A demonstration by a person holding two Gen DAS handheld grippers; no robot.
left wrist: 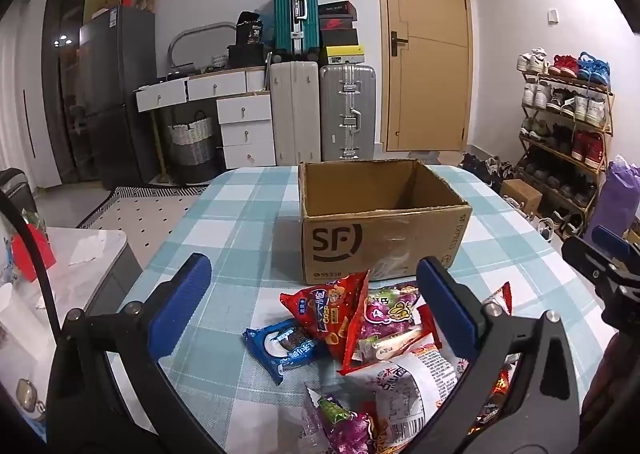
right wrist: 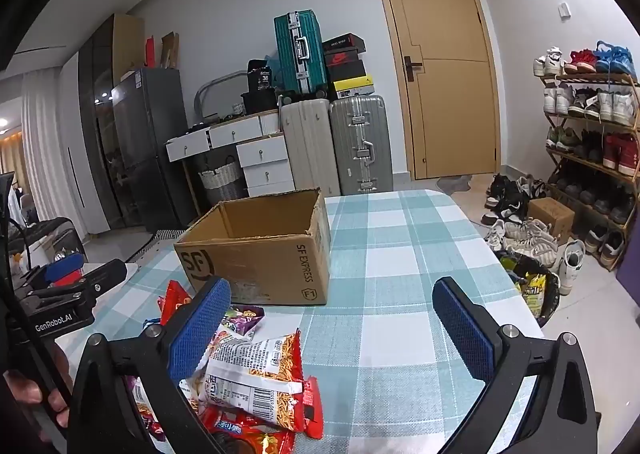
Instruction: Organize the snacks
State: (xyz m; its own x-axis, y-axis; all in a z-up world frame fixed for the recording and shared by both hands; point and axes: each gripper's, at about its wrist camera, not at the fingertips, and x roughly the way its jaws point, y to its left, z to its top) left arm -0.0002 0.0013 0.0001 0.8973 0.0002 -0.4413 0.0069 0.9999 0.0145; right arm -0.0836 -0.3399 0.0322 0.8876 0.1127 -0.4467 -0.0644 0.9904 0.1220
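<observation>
Where the snack packets (left wrist: 384,338) lie heaped on the near part of the table (left wrist: 240,214), we see crinkled foil and plastic wrappers: a red triangular chip bag (left wrist: 332,314), a blue biscuit packet (left wrist: 280,346), purple candy bags and a white-and-red noodle packet (right wrist: 256,370), overlapping one another just in front of an open cardboard box (left wrist: 380,214) printed with "SF". We hold the left gripper (left wrist: 316,318) above the heap and the right gripper (right wrist: 332,330) beside it, both with blue-padded fingers spread wide and nothing between them. A teal-and-white checked cloth covers the table. Beyond it we see stacked suitcases (left wrist: 320,94), a white drawer unit (left wrist: 244,122), a dark refrigerator (left wrist: 116,94), a tan door (left wrist: 428,46) and a shoe rack (left wrist: 568,126) with shoes on the floor.
</observation>
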